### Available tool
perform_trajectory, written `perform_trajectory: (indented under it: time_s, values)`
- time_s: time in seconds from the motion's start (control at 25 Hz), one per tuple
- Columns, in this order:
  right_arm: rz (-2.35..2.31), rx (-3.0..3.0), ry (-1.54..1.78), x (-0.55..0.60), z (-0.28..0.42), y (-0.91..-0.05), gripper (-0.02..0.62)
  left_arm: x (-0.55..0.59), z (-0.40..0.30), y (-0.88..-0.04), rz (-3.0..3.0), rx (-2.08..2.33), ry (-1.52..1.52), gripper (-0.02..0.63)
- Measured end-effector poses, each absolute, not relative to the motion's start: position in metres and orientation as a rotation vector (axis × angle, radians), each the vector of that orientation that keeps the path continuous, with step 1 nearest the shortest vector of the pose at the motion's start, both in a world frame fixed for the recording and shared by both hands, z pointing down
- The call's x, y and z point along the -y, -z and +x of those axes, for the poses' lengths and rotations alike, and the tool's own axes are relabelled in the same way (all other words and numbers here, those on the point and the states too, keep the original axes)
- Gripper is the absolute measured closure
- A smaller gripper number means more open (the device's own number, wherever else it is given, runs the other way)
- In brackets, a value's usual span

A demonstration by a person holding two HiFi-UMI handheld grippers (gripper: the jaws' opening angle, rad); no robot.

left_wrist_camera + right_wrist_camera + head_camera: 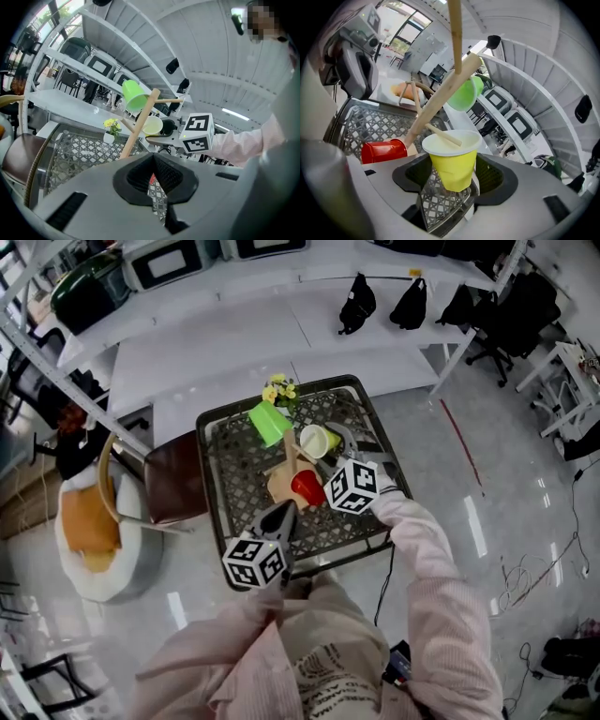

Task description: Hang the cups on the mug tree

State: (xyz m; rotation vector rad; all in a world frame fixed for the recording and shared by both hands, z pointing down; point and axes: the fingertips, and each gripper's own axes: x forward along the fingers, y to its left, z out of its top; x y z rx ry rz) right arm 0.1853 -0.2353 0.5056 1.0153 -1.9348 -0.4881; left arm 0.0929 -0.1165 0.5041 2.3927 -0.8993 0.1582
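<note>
One peg across yellow cup rim.

I'm in a lab/office-type rm: long white benches w/ microwaves, office chairs, glossy floor.

The head view looked steeply down on the mesh table from above. Both gripper views faced the mug tree from close, and all three views shared it.
</note>
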Motion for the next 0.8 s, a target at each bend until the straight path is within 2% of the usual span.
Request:
perform_trajectory:
  time_s: [0.8]
  values:
    - [0.745, 1.857, 0.801, 0.226, 0.165, -0.507, 0.308, 0.111, 0.1, -0.488, 2.333, 1.096, -0.082, 0.607]
